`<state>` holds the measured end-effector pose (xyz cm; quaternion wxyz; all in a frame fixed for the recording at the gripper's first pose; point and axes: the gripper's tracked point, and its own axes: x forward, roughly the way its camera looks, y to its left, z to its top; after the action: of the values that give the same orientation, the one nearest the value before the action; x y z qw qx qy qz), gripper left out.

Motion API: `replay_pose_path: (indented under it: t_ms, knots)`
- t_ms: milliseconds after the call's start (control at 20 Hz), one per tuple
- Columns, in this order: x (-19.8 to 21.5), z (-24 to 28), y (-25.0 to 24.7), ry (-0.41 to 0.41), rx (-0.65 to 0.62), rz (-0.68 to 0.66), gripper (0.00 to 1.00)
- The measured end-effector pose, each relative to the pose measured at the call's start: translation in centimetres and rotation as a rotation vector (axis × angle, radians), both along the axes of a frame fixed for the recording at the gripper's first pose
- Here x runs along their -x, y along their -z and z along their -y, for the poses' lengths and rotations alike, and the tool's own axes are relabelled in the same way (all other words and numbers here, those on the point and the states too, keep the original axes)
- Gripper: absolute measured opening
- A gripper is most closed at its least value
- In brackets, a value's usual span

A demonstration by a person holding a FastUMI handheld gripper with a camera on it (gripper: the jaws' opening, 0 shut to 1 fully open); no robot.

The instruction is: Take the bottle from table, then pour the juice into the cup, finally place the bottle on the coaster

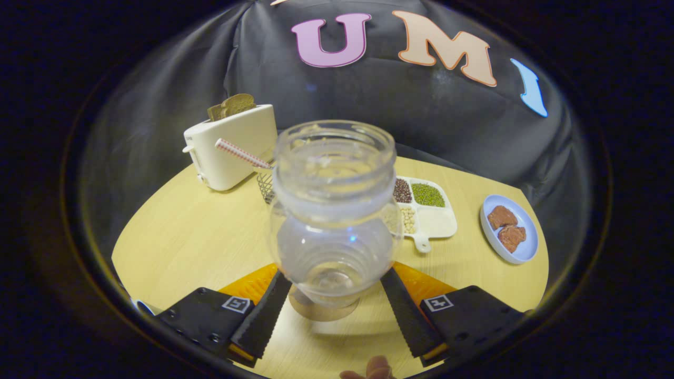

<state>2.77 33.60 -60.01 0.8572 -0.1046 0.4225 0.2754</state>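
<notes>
1. Gripper [334, 295]: both fingers press the lower sides of the bottle, one on each flank; clamped on it.
2. Bottle [333, 210]: clear, wide-mouthed, no lid, upright between the fingers. It looks empty. Its base sits over the coaster; contact cannot be told.
3. Coaster [321, 311]: round, tan, on the table directly under the bottle, between the fingers.
4. Table [200, 237]: round, pale wood.
5. Toaster [231, 147]: cream, beyond the bottle towards the left finger's side; brown bread slices [233, 105] stand in its slot.
6. Wire basket [266, 184]: just behind the bottle, beside the toaster, partly hidden; a red-and-white striped straw [242, 153] leans out of it.
7. Divided tray [426, 210]: white, with a handle, behind the bottle on the right finger's side, partly hidden by it. Compartments hold dark red beans, green beans and pale beans; one is bare.
8. Plate [509, 229]: pale blue, beyond the tray, holding two brown pieces.
9. Fingertips of a person's hand [371, 368]: at the table's near edge.
</notes>
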Motion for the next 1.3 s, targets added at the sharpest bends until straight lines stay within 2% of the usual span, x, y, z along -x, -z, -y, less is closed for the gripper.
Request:
replay_pose_path:
  t_ms: [300,650,800,1050,1300]
  knots:
    - [2.0,1.5,-1.0,0.017,-0.005,-0.006,1.0]
    - [4.6,3.9,-5.2,0.032,-0.029,0.032,1.0]
    - [5.3,5.1,-8.3,0.048,-0.052,0.074,1.0]
    - [5.9,7.2,-14.4,0.121,-0.113,0.148,1.0]
    - [2.4,9.6,-23.5,0.207,-0.207,0.284,1.0]
